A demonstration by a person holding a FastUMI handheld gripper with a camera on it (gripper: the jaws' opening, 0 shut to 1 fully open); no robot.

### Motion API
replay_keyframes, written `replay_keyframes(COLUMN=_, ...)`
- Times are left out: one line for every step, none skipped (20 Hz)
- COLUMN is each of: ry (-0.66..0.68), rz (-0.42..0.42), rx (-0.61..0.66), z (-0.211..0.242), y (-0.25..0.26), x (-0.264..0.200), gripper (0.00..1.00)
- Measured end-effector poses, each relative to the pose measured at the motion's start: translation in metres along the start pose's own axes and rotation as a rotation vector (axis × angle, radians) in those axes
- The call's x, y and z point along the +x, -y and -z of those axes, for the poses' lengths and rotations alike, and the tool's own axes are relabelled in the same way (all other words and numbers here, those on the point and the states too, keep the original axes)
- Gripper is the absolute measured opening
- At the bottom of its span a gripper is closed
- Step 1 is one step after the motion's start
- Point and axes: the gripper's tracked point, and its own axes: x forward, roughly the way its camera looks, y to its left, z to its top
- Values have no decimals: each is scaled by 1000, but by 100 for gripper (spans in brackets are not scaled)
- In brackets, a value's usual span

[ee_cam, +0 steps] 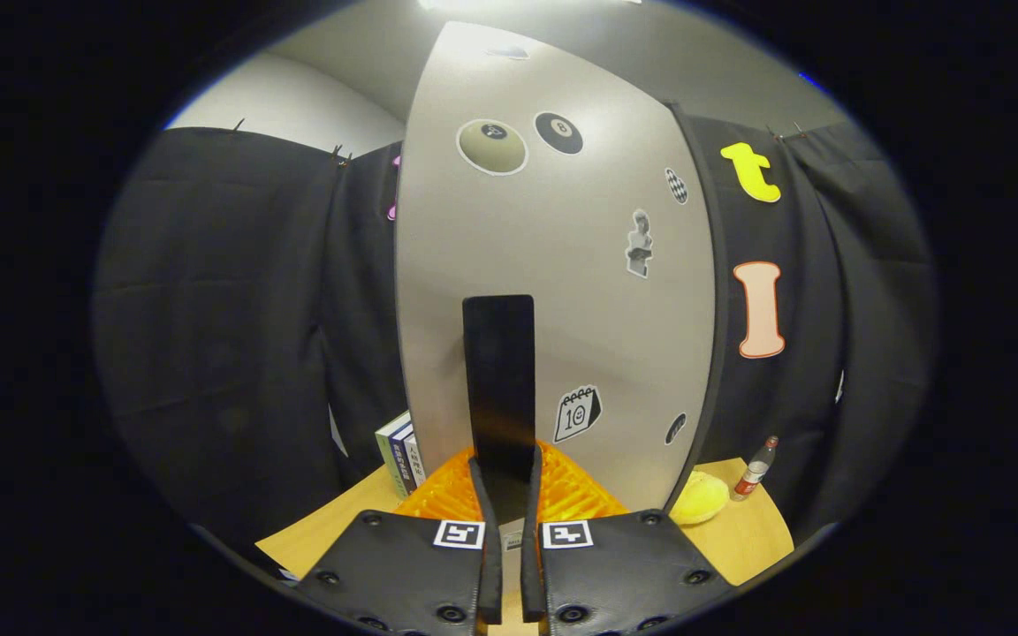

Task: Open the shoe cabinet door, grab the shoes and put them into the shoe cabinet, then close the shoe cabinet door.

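Note:
The shoe cabinet door (562,265) is a tall pale grey panel with several stickers, standing right in front of me. A flat black upright handle (498,380) sits on its lower middle. My gripper (509,495) is at the handle's lower end, and both fingers (484,530) press on it with only a narrow gap between them. A dark edge (710,291) runs down the door's right side. Whether the door stands ajar I cannot tell.
An orange ribbed piece (562,495) lies at the door's foot, just beyond the fingers. A few books (403,455) stand to its left on the wooden table (739,539). A yellow rounded object (700,497) and a small bottle (755,468) sit to the right.

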Motion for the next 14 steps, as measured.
replay_keyframes(ry=-5, rz=5, rx=-4, z=1, y=4, x=-4, gripper=10)
replay_keyframes(ry=-9, rz=9, rx=-5, z=1, y=7, x=-7, gripper=10)
replay_keyframes(ry=-12, rz=12, rx=-5, z=2, y=10, x=-11, gripper=10)
replay_keyframes(ry=-15, rz=11, rx=-4, z=2, y=13, x=-14, gripper=10)
replay_keyframes(ry=-16, rz=11, rx=1, z=3, y=15, x=-18, gripper=10)
replay_keyframes(ry=-14, rz=15, rx=6, z=3, y=19, x=-21, gripper=10)
replay_keyframes(ry=-10, rz=24, rx=11, z=3, y=23, x=-24, gripper=10)
replay_keyframes(ry=-10, rz=37, rx=15, z=3, y=27, x=-27, gripper=10)
replay_keyframes(ry=-10, rz=53, rx=16, z=3, y=31, x=-28, gripper=10)
replay_keyframes(ry=-9, rz=71, rx=16, z=3, y=36, x=-31, gripper=9)
replay_keyframes(ry=-9, rz=90, rx=17, z=4, y=41, x=-34, gripper=9)
replay_keyframes(ry=-6, rz=110, rx=20, z=4, y=45, x=-37, gripper=9)
replay_keyframes(ry=-5, rz=131, rx=24, z=4, y=50, x=-40, gripper=9)
replay_keyframes(ry=-2, rz=153, rx=27, z=4, y=55, x=-42, gripper=9)
